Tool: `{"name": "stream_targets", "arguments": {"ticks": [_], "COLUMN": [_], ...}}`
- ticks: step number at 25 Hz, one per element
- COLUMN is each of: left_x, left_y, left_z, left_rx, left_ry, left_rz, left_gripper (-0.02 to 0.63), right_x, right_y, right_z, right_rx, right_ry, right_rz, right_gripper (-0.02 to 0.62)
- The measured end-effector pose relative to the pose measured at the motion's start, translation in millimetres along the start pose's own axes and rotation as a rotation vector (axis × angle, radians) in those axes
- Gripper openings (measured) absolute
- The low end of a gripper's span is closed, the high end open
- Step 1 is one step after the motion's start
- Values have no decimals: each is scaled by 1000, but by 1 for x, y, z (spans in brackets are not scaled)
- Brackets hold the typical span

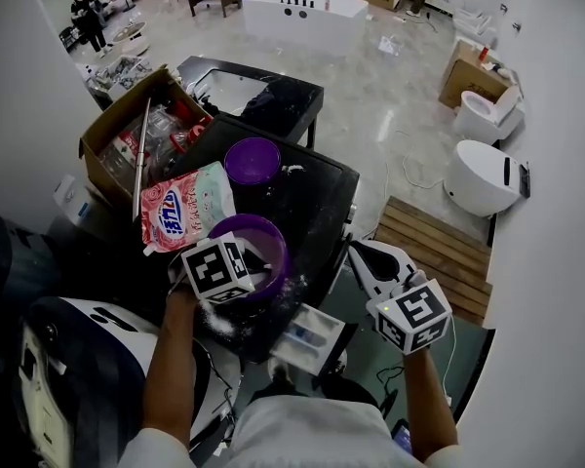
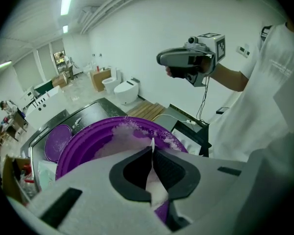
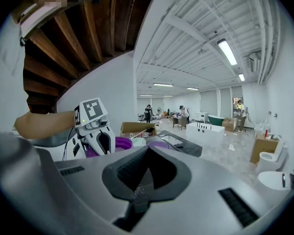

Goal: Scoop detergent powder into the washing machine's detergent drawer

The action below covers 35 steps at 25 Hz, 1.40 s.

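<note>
Two grippers, one open detergent drawer [image 1: 307,337] low between them. The drawer sticks out of the washing machine [image 1: 302,198] front toward the person, compartments up, and is the nearest thing in head view. It lies down-right of the left gripper [image 1: 242,264] and down-left of the right gripper [image 1: 361,257], approx. equally near both.

Left gripper view: jaws pinched on a thin white strip [image 2: 155,189], prob. the scoop handle; the scoop's cup isn't visible. The forearm reaches straight out from the body, w/ the gripper over the near rim of the purple bowl [image 1: 265,245], which holds white powder. So the likely move is the left hand's: back toward the body & rightward over the drawer, then tip.

Right gripper view: jaws together, nothing between, powder dust on the pads. It's held clear at the right, touching nothing.

Farther back are the detergent bag [image 1: 187,208] lying flat, a purple lid [image 1: 252,159] and a cardboard box [image 1: 117,130] at left.
</note>
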<state>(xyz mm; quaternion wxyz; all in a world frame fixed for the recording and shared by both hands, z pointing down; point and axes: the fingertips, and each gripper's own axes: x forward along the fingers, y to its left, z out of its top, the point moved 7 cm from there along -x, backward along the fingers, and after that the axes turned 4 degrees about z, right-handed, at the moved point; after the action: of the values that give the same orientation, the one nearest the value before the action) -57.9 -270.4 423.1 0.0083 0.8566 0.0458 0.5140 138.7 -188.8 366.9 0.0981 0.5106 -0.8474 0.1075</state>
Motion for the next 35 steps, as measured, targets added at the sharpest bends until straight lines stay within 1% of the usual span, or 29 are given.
{"name": "stream_targets", "arguments": {"ticks": [4, 12, 16, 22, 26, 29, 35], "left_x": [-6, -23, -30, -39, -46, -51, -65], "left_y": [-8, -17, -20, -26, -28, -26, -17], "left_z": [-2, -4, -4, -6, -11, -18, -40], "left_rx": [-33, -104, -125, -145, -177, -234, -415], "left_ry": [-16, -108, -142, -157, -195, -258, -477], "left_rz": [-18, -57, -55, -62, -54, -27, 86], "left_gripper": [14, 14, 14, 14, 14, 14, 14], "right_x": [-6, -13, -15, -17, -14, -11, -1], "right_y": [1, 5, 6, 6, 10, 12, 20], "right_z": [1, 0, 3, 9, 14, 18, 25], "right_rx": [-2, -14, -21, -35, -44, -52, -68], "right_ry": [-7, -8, -12, -29, -44, -57, -86], "right_rz": [9, 25, 31, 42, 55, 64, 85], "right_gripper": [-3, -3, -3, -3, -3, -3, -3]}}
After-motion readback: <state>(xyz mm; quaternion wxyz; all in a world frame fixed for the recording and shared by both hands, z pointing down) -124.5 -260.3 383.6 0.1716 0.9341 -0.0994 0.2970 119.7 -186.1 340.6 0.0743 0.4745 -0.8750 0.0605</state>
